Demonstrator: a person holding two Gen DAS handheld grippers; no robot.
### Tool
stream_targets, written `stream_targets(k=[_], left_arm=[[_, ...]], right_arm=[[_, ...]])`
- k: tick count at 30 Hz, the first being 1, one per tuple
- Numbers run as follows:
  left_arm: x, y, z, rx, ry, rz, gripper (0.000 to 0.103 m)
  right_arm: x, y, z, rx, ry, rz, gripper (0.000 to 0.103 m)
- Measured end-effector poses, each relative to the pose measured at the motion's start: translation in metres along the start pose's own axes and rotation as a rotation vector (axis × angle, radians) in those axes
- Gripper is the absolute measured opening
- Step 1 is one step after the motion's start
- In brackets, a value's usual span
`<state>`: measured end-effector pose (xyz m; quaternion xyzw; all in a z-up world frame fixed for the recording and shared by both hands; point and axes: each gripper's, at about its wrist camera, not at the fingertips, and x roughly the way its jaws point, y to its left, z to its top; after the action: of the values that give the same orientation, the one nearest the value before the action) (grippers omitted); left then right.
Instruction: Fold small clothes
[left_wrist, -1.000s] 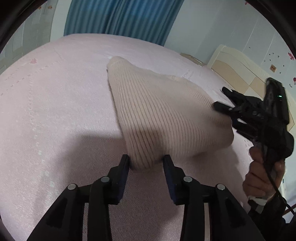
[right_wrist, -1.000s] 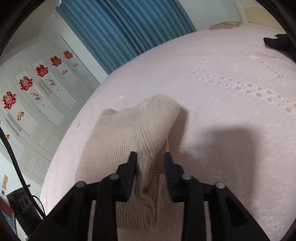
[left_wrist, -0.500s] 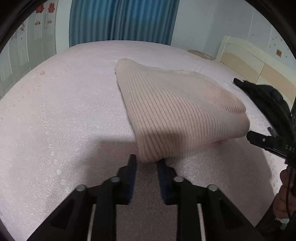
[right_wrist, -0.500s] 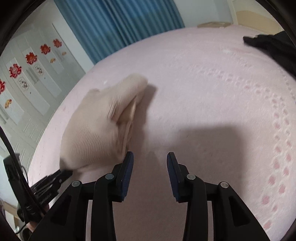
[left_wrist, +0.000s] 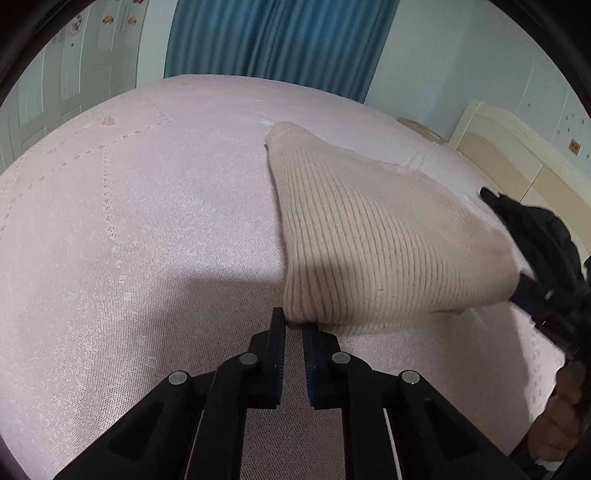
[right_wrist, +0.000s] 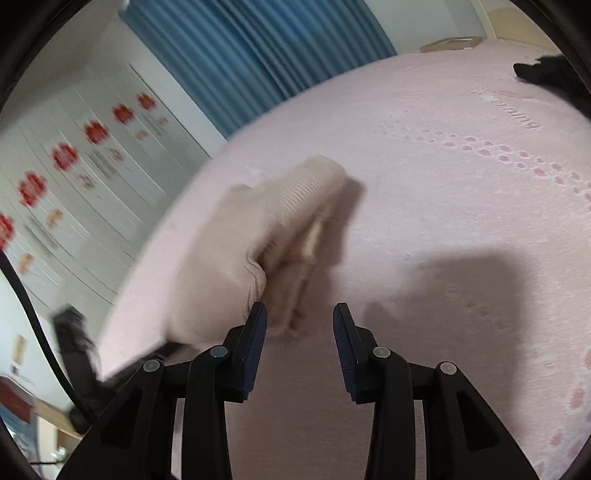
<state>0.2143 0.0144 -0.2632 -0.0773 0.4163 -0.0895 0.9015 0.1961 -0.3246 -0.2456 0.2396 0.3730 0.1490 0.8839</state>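
Pink bedspread (left_wrist: 147, 229) fills both views, blue curtain (left_wrist: 280, 40) behind. Near the bed's middle, the folded beige knit garment (left_wrist: 369, 236) is pinched at its near corner by the clenched left gripper (left_wrist: 293, 326). Nothing is held by the right gripper (right_wrist: 299, 317), jaws parted beside the loose layers (right_wrist: 299, 258). The fold could be dragged apart if that thin pinch is pulled hard. No containers are seen.

Pink bed (left_wrist: 147, 229) carries a beige knit garment (left_wrist: 369, 240) (folded) and dark clothing (left_wrist: 543, 236).
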Motion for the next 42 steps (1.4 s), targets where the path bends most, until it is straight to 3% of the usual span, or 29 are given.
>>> stream_targets(k=[6,17,20,24,26,30,34,39,42], left_arm=[[0.003,0.001,-0.001,-0.015,0.019,-0.002,0.013],[0.011,0.002,-0.005,-0.048,0.024,-0.008,0.022],[0.012,0.0,-0.004,-0.043,0.022,-0.004,0.023],[0.012,-0.003,-0.004,-0.035,0.017,0.005,0.024],[0.011,-0.005,-0.005,-0.033,0.014,0.007,0.024],[0.011,-0.006,-0.005,-0.035,0.015,0.004,0.025],[0.011,-0.006,-0.006,-0.033,0.015,-0.002,0.026],[0.012,-0.005,-0.005,-0.033,0.016,-0.001,0.027],[0.011,-0.003,-0.004,-0.04,0.017,-0.01,0.027]], right_arm=[[0.004,0.005,0.009,0.032,-0.03,0.067,0.037],[-0.001,0.019,0.023,0.005,-0.116,0.104,0.037],[0.002,0.023,0.021,-0.011,-0.089,0.145,0.04],[0.023,0.029,0.016,-0.043,-0.043,0.015,0.039],[0.033,0.028,0.013,-0.042,-0.02,-0.031,0.021],[0.038,0.034,0.007,-0.092,-0.025,-0.078,0.006],[0.033,0.024,0.009,-0.052,-0.051,-0.067,0.006],[0.045,0.015,0.006,-0.011,0.01,-0.082,0.006],[0.043,0.014,0.007,-0.006,0.005,-0.074,0.015]])
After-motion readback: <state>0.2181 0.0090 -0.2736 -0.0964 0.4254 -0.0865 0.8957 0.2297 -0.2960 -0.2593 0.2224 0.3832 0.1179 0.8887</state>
